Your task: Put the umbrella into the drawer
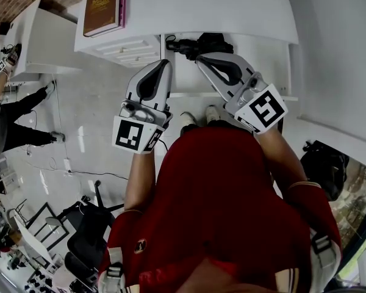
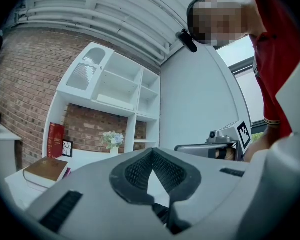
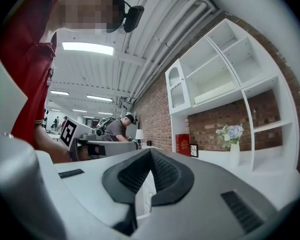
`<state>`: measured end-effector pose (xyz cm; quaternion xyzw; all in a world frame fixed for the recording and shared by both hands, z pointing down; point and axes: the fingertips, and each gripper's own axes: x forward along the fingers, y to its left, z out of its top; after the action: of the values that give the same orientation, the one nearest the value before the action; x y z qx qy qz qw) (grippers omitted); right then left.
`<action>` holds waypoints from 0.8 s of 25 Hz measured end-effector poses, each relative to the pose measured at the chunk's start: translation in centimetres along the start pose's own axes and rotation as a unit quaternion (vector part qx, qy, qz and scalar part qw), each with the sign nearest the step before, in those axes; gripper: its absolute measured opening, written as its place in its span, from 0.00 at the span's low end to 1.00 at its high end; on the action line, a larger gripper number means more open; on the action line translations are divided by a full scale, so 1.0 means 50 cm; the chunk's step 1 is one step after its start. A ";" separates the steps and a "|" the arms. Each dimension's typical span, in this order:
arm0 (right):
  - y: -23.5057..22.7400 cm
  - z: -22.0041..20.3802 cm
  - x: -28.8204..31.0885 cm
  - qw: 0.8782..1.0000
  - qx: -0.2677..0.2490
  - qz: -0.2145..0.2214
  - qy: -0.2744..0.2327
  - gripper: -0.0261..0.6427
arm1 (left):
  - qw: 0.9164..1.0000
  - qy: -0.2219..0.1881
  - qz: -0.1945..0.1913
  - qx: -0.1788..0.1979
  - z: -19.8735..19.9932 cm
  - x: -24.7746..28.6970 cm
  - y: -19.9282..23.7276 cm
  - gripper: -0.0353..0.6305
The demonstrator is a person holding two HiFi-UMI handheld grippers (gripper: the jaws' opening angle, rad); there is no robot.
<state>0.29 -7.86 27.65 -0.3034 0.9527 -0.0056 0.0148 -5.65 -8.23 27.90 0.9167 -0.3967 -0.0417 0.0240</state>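
The left gripper (image 1: 164,63) and right gripper (image 1: 201,58) both have their jaws closed on nothing. At their twelve o'clock the umbrella (image 1: 202,44) lies, apparently in the open drawer (image 1: 262,72) under the table (image 1: 201,8). If the drawer is pushed shut, the umbrella's loose end could snag. Only the head view shows the umbrella; the gripper views face the shelves (image 3: 225,79).

My right gripper (image 1: 201,58) covers part of the umbrella (image 1: 202,43), so I cannot see its whole shape. The print on the brown book (image 1: 101,9) is too small to read, and the edge cuts off the person (image 1: 12,118) at left.
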 end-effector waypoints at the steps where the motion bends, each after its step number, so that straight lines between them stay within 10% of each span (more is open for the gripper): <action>1: 0.000 0.001 -0.002 1.000 -0.002 -0.001 0.000 0.04 | 1.000 0.000 0.000 0.001 0.001 0.000 -0.002 0.06; 20: 0.000 -0.013 -0.012 1.000 -0.007 0.004 0.000 0.04 | 1.000 0.008 0.008 0.008 -0.004 -0.009 -0.001 0.06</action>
<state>0.75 -7.52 28.29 -0.2995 0.9540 0.0010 0.0130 -5.92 -7.89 28.11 0.9138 -0.4045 -0.0313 0.0201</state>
